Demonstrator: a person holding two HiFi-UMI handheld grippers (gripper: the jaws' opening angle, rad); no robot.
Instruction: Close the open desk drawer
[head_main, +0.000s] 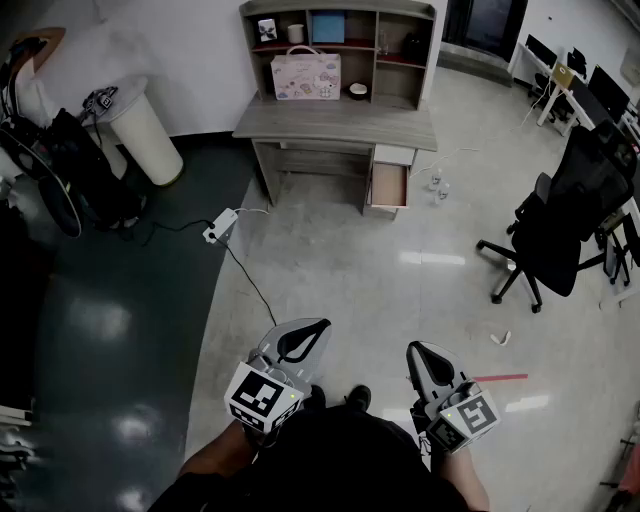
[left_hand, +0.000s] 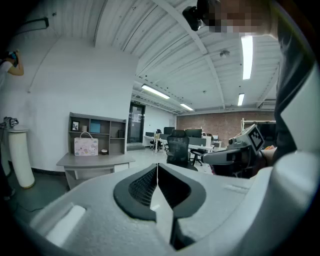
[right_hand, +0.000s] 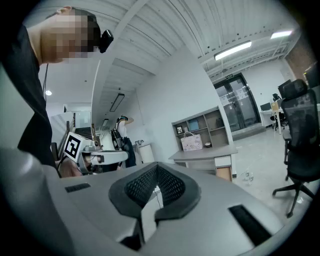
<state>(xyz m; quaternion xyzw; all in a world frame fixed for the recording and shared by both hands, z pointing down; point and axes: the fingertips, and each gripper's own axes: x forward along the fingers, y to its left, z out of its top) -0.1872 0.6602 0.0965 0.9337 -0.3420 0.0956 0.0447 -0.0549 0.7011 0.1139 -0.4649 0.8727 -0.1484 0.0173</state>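
Note:
The grey desk (head_main: 340, 122) with a shelf unit on top stands far ahead against the wall. Its lower right drawer (head_main: 388, 184) is pulled out, showing a brown inside; in the right gripper view the drawer (right_hand: 223, 173) is small and distant. My left gripper (head_main: 305, 338) and right gripper (head_main: 425, 358) are held low, close to my body, far from the desk. Both are shut with nothing between the jaws. The left gripper (left_hand: 157, 172) has its pads meeting in a thin line, and the right gripper (right_hand: 156, 170) likewise.
A black office chair (head_main: 570, 210) stands at the right. A white cylinder stand (head_main: 145, 130) and dark equipment are at the left. A power strip (head_main: 220, 228) with its cable lies on the floor before the desk. Small bottles (head_main: 440, 185) sit beside the drawer.

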